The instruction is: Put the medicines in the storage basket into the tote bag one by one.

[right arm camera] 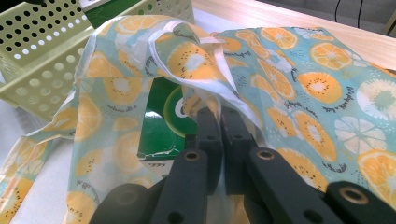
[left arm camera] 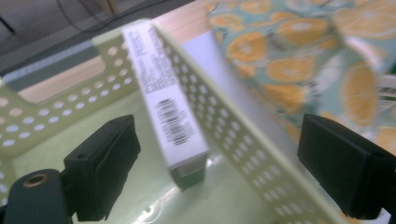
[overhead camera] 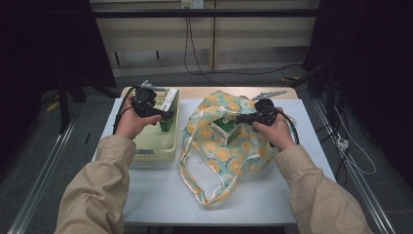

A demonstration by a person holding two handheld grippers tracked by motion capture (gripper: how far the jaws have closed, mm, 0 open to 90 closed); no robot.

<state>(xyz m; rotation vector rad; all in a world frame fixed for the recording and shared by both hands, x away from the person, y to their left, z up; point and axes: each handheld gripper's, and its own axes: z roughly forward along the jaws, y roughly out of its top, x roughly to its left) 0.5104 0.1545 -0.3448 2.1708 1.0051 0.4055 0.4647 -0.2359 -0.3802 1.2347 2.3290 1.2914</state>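
Note:
A fruit-print cloth bag (overhead camera: 217, 152) lies on the white table (overhead camera: 160, 192). A green-and-white carton (overhead camera: 224, 129) sits in its mouth. My right gripper (overhead camera: 239, 117) is shut on the bag's upper edge just beside the carton. In the right gripper view the jaws (right arm camera: 219, 128) pinch the fabric (right arm camera: 289, 88), and the carton (right arm camera: 161, 133) shows under it. My left gripper (overhead camera: 163, 116) hovers over a pale green perforated basket (overhead camera: 155, 155). It stands open (left arm camera: 224, 175), straddling a slim white-and-green box (left arm camera: 170, 116) and the basket's right wall (left arm camera: 243, 149). The box (overhead camera: 168, 103) leans against that wall.
The basket (right arm camera: 42, 60) stands just left of the bag, close to the table's left edge. A strip of wooden tabletop (overhead camera: 195, 91) runs along the far edge. The bag's handle loops (overhead camera: 204, 187) trail toward the near edge. Cables lie on the floor beyond the table.

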